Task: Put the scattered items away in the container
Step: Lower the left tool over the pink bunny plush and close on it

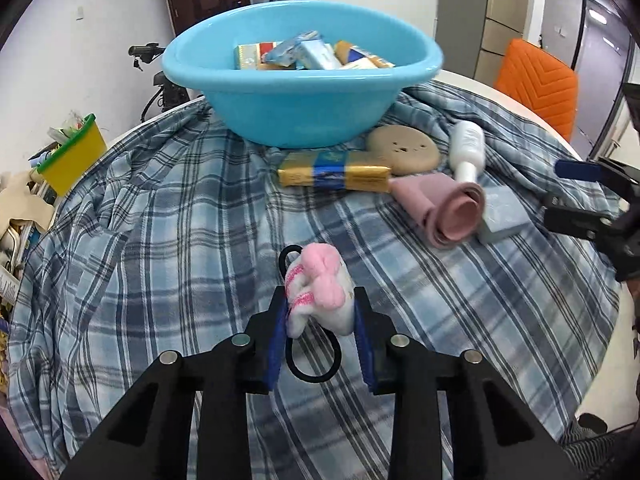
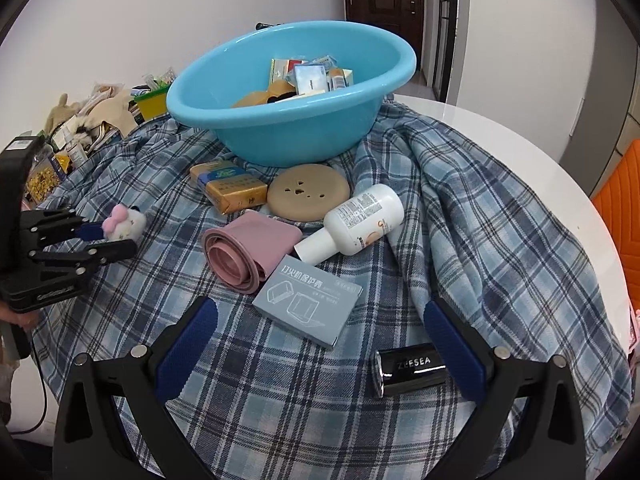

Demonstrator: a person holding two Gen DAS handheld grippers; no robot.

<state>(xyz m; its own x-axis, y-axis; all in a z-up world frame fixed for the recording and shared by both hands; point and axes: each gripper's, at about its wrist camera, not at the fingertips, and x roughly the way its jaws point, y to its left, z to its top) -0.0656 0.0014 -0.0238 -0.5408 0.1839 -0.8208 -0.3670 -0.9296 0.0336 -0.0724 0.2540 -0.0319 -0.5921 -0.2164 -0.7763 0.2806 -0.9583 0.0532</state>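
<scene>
Left claw [image 1: 320, 312] clenched on a small white plush toy with a pink bow [image 1: 320, 286], blue pads pressed against both its sides, low in the centre of the left wrist view. Black elastic loop [image 1: 314, 364] attached to the toy, hanging down onto the plaid cloth [image 1: 160, 240] between the fingers. Same toy seen at the left edge of the right wrist view, pinched at the tip of the left claw.

Blue basin [image 1: 300, 100] at the top centre of the left wrist view, resting on the cloth, already holding several small boxes and packets. Just in front of the basin: a gold and blue packet [image 1: 332, 170], a round tan disc [image 1: 404, 148] touching it, a white bottle [image 1: 466, 148] lying on its side, a rolled pink band [image 1: 444, 212] and a grey box [image 1: 502, 216] beside the roll.

Right claw [image 2: 320, 340] released, fingers spread wide at the bottom of the right wrist view, nothing pressed by either pad. Between the fingers: the grey box at centre and a black cylinder marked ZEESEA [image 2: 412, 368] lying just beside the right-hand pad.

White desk [image 2: 520, 140] bare at the right of the right wrist view, beyond the cloth. Orange chair [image 1: 536, 80] at upper right of the left wrist view; yellow bin with a green rim [image 1: 74, 156] at its left.
</scene>
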